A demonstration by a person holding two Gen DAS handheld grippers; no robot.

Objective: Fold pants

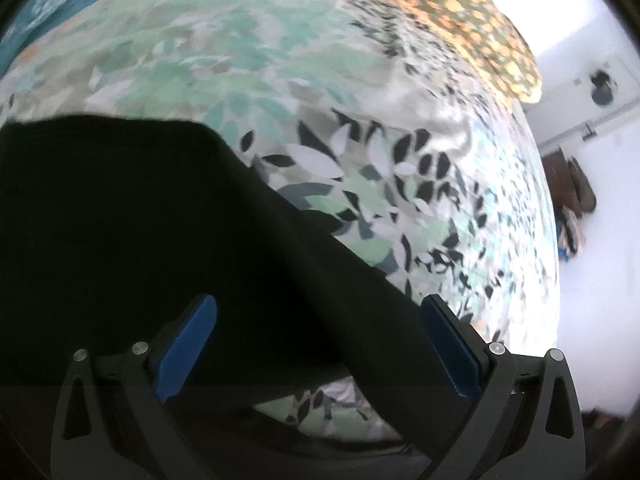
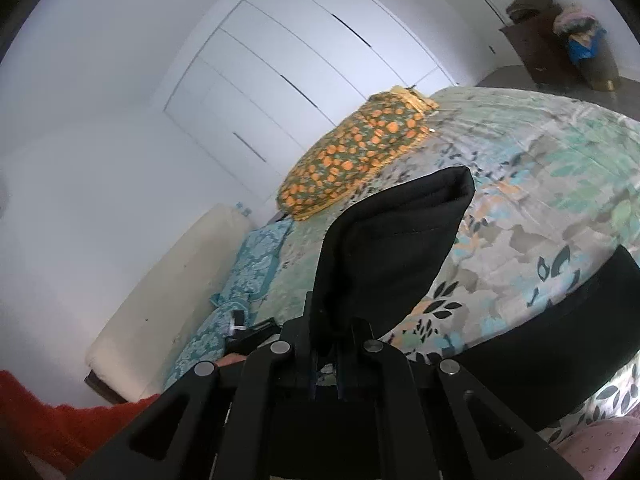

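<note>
Black pants (image 1: 140, 220) lie on a bed with a leaf-patterned cover (image 1: 380, 184). My left gripper (image 1: 320, 320) is open, its blue pads (image 1: 188, 344) wide apart just above the black cloth. My right gripper (image 2: 332, 328) is shut on the black pants (image 2: 392, 240) and lifts one end of them, which stands up above the bed. Another stretch of the pants (image 2: 560, 344) lies flat at the right of the right wrist view.
An orange-dotted pillow (image 2: 348, 160) lies at the bed's far side, also in the left wrist view (image 1: 472, 12). A teal patterned cloth (image 2: 240, 272) is at the bed's edge. White wardrobe doors (image 2: 300, 52) stand behind. A dark cabinet (image 2: 540, 52) with clothes stands in the corner.
</note>
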